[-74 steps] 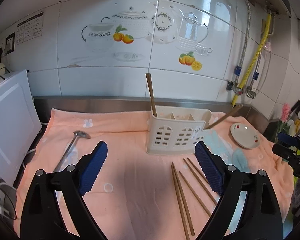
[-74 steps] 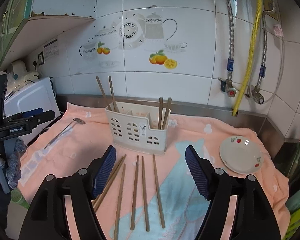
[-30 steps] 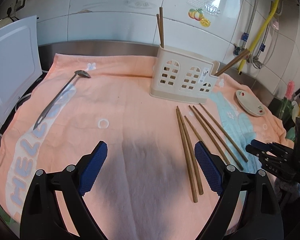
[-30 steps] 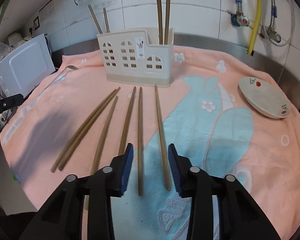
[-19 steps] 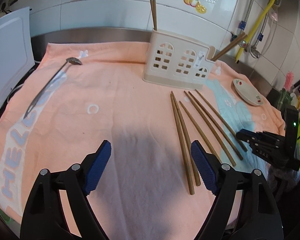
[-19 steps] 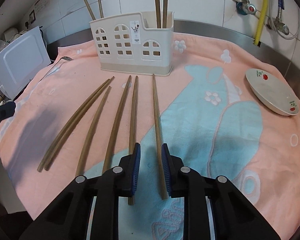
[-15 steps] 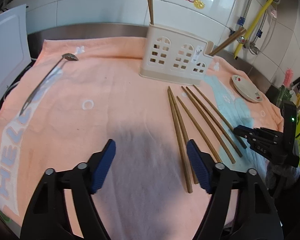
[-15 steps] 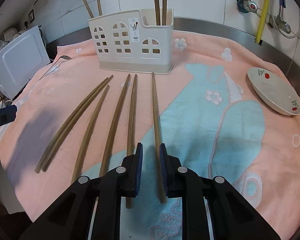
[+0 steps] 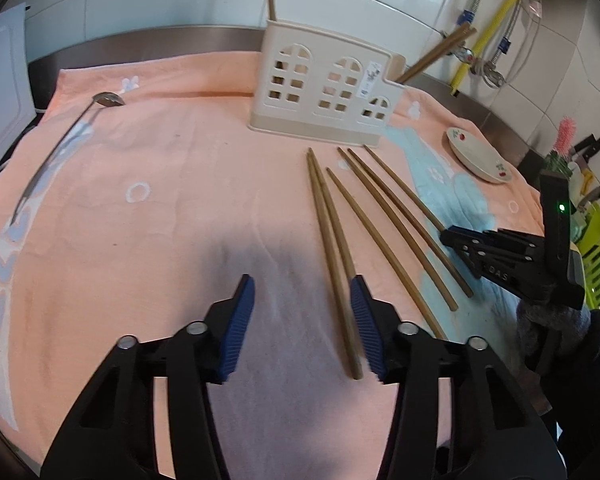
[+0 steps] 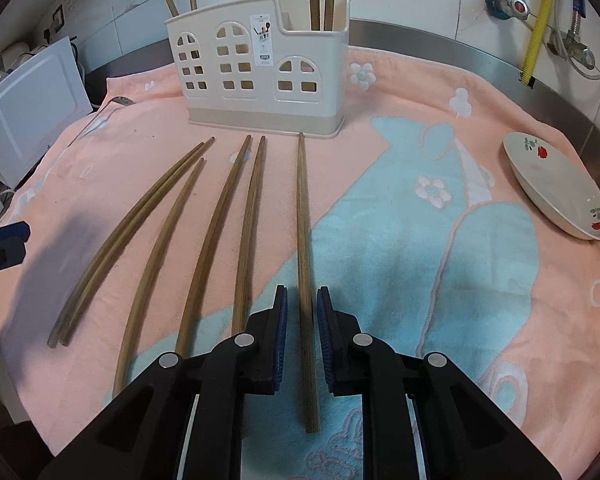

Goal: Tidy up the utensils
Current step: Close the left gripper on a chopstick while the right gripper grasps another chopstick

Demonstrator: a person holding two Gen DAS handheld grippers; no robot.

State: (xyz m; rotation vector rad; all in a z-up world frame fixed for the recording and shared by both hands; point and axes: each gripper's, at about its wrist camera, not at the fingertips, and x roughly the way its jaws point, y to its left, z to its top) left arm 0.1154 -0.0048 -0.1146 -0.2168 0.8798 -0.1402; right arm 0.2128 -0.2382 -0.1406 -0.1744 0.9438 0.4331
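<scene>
6 chopsticks [image 10: 244, 236] fanned lengthwise toward holder [image 10: 260, 68], right gripper [image 10: 302, 300] narrowly straddling rightmost chopstick [image 10: 303, 240], left gripper [image 9: 300, 296] closing, empty

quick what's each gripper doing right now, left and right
Left gripper: jaws closing, nothing gripped yet; the leftmost chopstick pair lies by its right pad.
Right gripper: narrowed around the rightmost chopstick; contact cannot be told.
</scene>
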